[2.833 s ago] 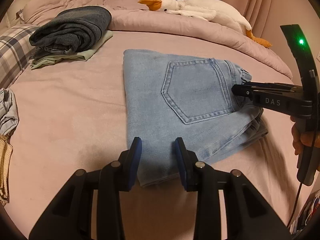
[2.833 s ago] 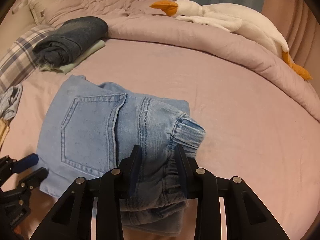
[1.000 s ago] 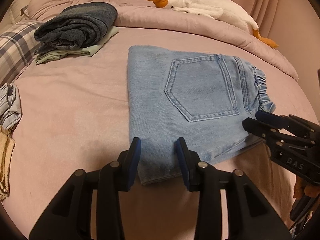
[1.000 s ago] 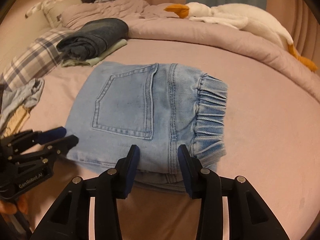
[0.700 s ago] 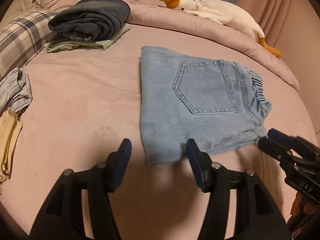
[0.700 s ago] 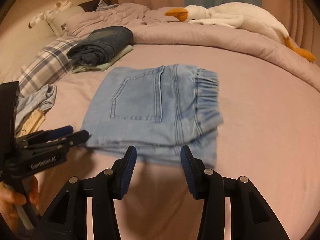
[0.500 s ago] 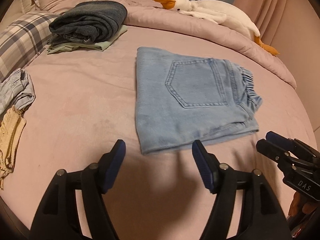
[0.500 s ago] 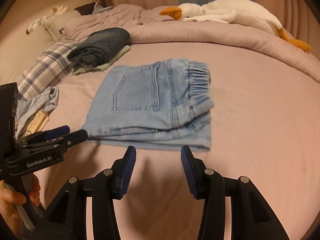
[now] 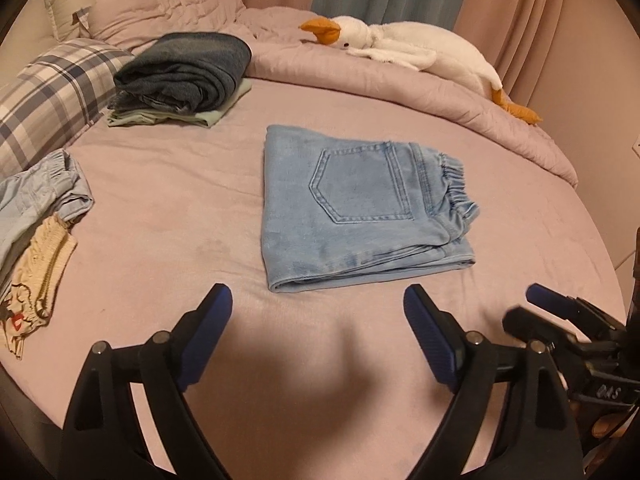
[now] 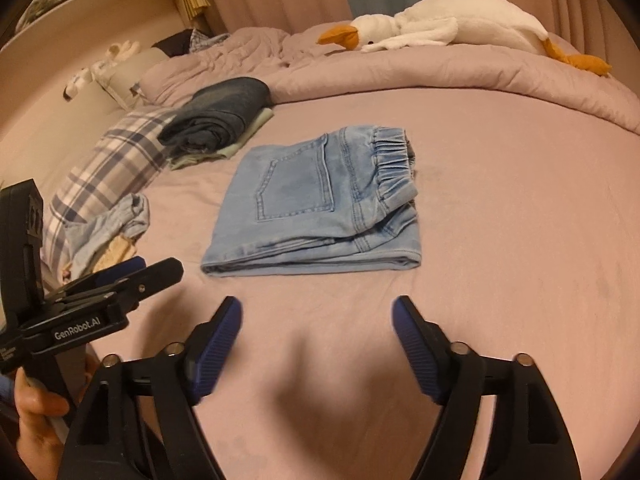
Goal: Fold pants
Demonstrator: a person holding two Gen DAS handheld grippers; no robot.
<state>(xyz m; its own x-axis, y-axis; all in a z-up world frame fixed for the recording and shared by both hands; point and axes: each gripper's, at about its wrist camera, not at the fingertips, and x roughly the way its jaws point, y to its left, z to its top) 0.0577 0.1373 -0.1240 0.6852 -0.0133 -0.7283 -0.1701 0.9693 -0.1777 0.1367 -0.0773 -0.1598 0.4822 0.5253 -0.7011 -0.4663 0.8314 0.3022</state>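
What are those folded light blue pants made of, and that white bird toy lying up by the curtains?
The folded pants look like light-washed denim: faded blue weave, a stitched back pocket, a gathered elastic waistband. The goose toy looks like soft plush, matte white fuzz with an orange fabric beak and feet; its filling cannot be seen.
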